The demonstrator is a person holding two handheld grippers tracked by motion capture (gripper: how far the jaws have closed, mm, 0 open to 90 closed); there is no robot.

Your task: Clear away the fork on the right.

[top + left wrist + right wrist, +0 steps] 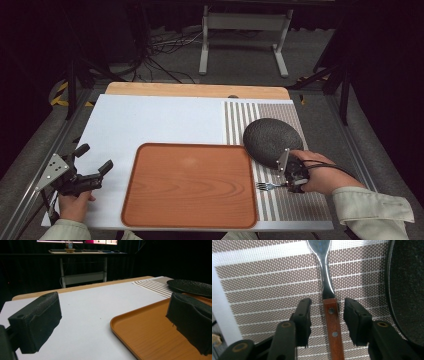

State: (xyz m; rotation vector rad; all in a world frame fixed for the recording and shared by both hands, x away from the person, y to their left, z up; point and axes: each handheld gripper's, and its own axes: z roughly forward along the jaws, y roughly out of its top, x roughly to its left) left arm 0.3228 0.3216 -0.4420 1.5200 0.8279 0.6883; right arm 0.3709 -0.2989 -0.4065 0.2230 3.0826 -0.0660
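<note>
High view: I work at a white-topped table with a wooden far edge.
Tray: a brown rounded-rectangle wood-grain tray lies flat at the near middle of the table, bare inside.
Mat: a brown-and-white striped woven placemat covers the table's right part, its left edge touching the tray's right side.
Plate: a dark grey round textured plate sits on the mat, beyond my right hand and just past the tray's far right corner.
Fork: a metal fork with a reddish wooden riveted handle lies on the mat just right of the tray, tines toward the tray.
Right gripper: my right gripper is down at the fork's handle end, my hand wrapped around it.
Right gripper view: my 2 black jaws stand either side of the fork's handle, a narrow gap on each side, parted and not pinching it; the plate's rim is at the right.
Left gripper: my left gripper is at the table's left edge, left of the tray, jaws spread wide and holding nothing.
Left gripper view: between the 2 parted jaws I see bare white tabletop and the tray's near corner, with the plate beyond.
</note>
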